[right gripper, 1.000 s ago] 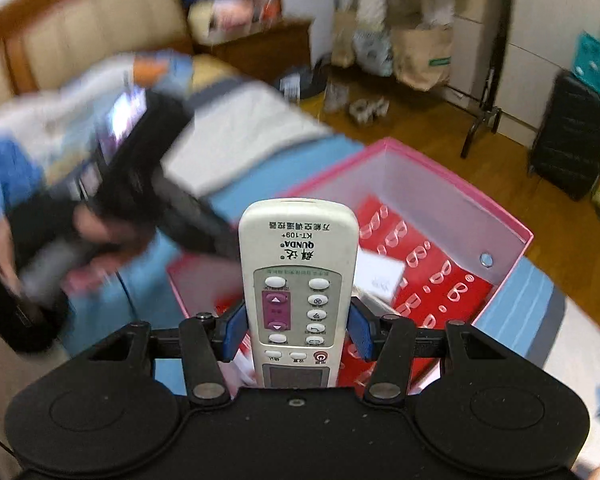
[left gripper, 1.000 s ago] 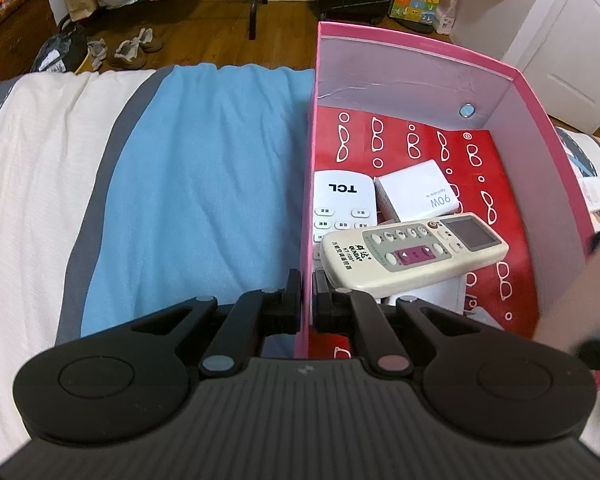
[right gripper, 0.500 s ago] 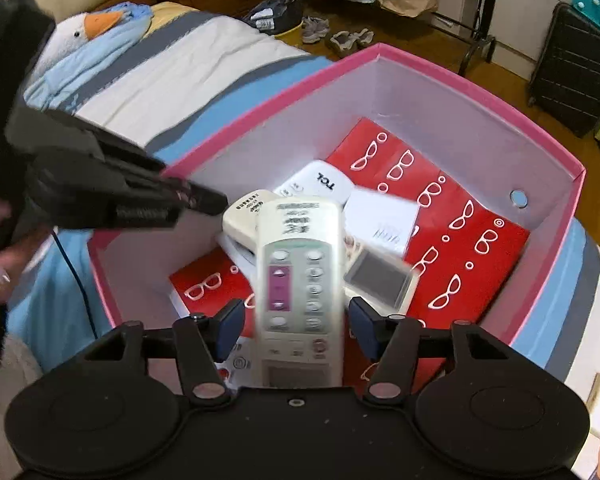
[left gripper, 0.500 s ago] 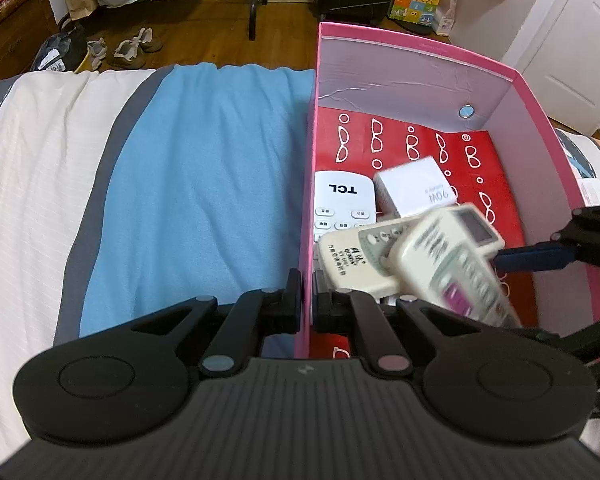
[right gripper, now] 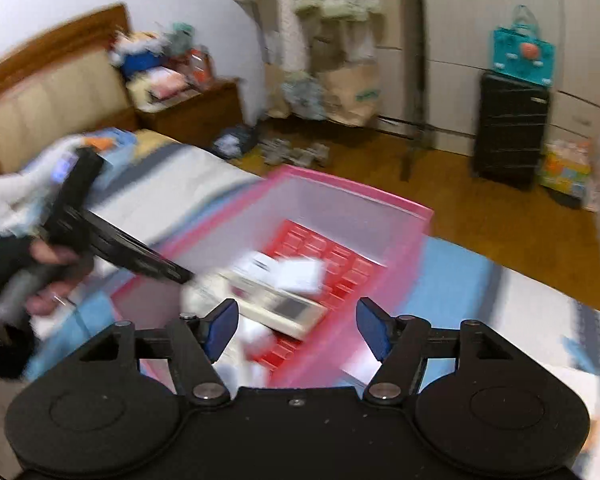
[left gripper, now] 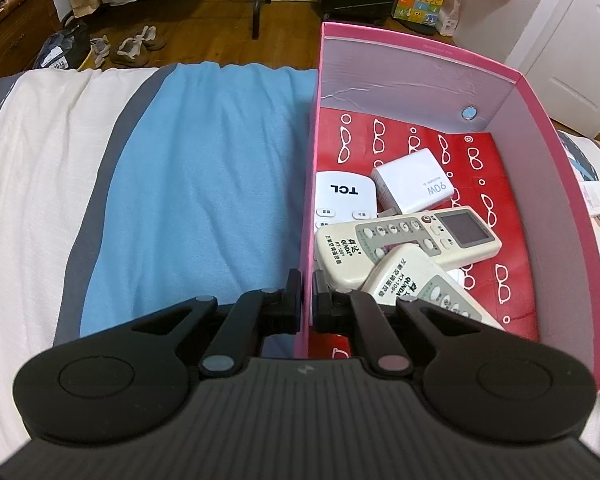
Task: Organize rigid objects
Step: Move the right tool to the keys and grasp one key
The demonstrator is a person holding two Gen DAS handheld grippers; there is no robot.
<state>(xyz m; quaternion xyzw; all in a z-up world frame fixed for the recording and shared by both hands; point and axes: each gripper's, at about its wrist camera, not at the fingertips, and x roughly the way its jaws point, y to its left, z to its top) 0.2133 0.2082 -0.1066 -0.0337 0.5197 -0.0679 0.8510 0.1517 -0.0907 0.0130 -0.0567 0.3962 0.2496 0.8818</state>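
A pink box (left gripper: 400, 80) lined with red glasses-print paper stands on the bed. In it lie two cream QUNDA remotes, one (left gripper: 408, 240) crosswise and a second (left gripper: 420, 284) resting partly over its near end. A white TCL remote (left gripper: 344, 196) and a white 90W charger (left gripper: 414, 190) lie behind them. My left gripper (left gripper: 309, 296) is shut on the box's left wall. My right gripper (right gripper: 296, 316) hangs above the blurred box (right gripper: 340, 216), its jaws opening with nothing between them. The right wrist view also shows the left gripper (right gripper: 120, 248), with a hand (right gripper: 48, 264) on its handle.
The bed cover (left gripper: 204, 184) has blue, grey and white stripes and spreads left of the box. Shoes (left gripper: 134, 46) and paper bags sit on the wooden floor beyond. A black suitcase (right gripper: 510, 128) and a wooden nightstand (right gripper: 196, 108) stand by the walls.
My right gripper carried the second cream remote over the box, let it go inside and pulled back with its jaws wider. The left gripper kept its grip on the wall.
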